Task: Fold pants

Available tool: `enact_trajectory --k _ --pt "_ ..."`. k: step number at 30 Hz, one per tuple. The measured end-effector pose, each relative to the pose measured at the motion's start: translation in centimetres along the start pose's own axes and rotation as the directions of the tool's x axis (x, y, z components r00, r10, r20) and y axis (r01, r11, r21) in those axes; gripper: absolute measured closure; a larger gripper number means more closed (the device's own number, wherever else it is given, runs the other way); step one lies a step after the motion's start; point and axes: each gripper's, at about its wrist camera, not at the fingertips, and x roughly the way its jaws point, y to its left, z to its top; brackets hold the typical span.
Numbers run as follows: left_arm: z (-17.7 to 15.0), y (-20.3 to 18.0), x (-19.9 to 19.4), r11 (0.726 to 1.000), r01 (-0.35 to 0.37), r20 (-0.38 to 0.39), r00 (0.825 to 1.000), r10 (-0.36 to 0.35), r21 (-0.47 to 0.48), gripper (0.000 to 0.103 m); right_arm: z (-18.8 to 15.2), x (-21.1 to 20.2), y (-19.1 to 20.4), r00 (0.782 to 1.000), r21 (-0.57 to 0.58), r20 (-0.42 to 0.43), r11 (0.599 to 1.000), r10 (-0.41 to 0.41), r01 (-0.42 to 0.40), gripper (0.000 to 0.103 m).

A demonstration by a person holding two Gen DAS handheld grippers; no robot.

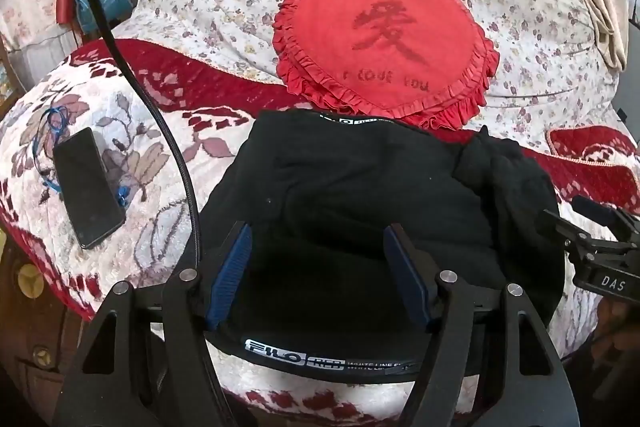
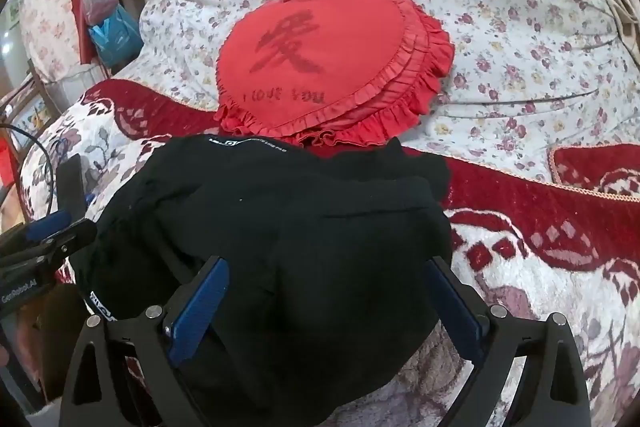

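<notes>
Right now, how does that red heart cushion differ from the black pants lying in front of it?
The red heart cushion is bright red, while the black pants are plain black. The cushion has a ruffled edge and printed writing across its face; the pants carry lettering only on a waistband strip. The cushion rests on the floral quilt, the pants nearer on the red-and-white blanket, bunched in folds. Both are soft fabric things on the bed.

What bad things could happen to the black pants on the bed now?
1. The black pants hang over the bed's near edge, and both the left gripper and right gripper are open, so they might slip off.
2. The red heart pillow sits right behind them; a fold pushed that way could catch its ruffles.
3. The phone lies nearby and could get bumped.
</notes>
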Motion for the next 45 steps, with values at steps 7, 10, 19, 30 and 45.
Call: enact_trajectory --k 7,10,19,30,45 --pt "-0.3 0.0 0.5 1.0 -0.012 -0.015 1.0 0.012 -0.001 0.034 0.2 0.1 0.6 1.0 -0.007 -0.009 1.0 -0.003 0.003 0.007" --pt "-0.3 0.2 0.6 1.0 -0.013 -0.02 1.0 0.013 -0.009 0.035 -0.2 0.1 0.6 1.0 -0.013 -0.011 1.0 0.006 -0.006 0.007" --pt "-0.4 0.5 1.0 1.0 -0.013 -0.035 0.999 0.012 -0.016 0.034 -0.1 0.4 1.0 1.0 -0.018 -0.015 1.0 0.01 -0.011 0.007" --pt "-0.6 0.7 1.5 1.0 -0.01 -0.053 0.999 0.008 -0.028 0.035 -0.3 0.8 1.0 1.0 -0.015 -0.023 1.0 0.02 -0.02 0.007" --pt "-0.8 0.7 1.9 1.0 -0.007 -0.06 0.998 0.005 -0.029 0.034 -0.5 1.6 1.3 0.999 -0.03 -0.047 0.999 0.014 -0.015 0.007"
